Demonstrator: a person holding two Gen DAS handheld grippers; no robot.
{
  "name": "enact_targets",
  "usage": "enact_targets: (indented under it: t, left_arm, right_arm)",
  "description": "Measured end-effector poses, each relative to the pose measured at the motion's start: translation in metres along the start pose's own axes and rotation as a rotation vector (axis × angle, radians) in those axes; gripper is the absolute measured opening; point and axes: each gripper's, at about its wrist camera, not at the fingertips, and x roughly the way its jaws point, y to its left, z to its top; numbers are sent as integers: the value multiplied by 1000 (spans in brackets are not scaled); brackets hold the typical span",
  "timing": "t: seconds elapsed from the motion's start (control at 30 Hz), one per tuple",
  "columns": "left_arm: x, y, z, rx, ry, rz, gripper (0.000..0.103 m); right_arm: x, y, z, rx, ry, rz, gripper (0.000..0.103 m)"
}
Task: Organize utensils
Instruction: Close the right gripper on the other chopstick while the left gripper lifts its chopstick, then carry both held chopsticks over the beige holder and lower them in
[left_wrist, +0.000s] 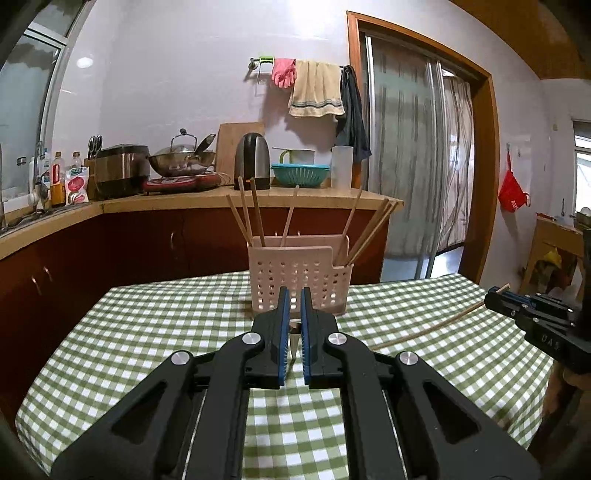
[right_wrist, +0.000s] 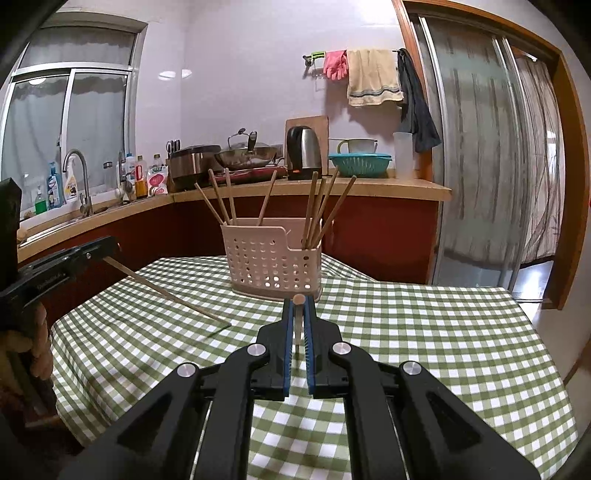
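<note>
Overhead-lit kitchen — green-checked tablecloth (left_wrist: 147, 332).

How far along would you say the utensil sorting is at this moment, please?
Mostly done: about eight chopsticks already stand in the holder. In hand: the left gripper and right gripper each grip a chopstick, still to go in. No loose utensils show on the tablecloth.

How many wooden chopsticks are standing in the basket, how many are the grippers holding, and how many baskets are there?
Pale perforated plastic basket: 1
Wooden chopsticks standing in basket: 8
Wooden chopstick in left gripper: 1
Wooden chopstick in right gripper: 1
Total: 11
</note>
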Motion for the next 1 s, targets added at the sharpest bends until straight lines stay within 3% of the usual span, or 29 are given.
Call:
enact_targets:
  t: [0.57, 1.0]
  left_arm:
    - [55, 3, 47, 45, -73, 1, 6]
    - [82, 10, 51, 41, -72, 3, 7]
  right_arm:
    - [51, -11, 51, -9, -26, 24, 6]
    - [76, -13, 67, -11, -36, 34, 6]
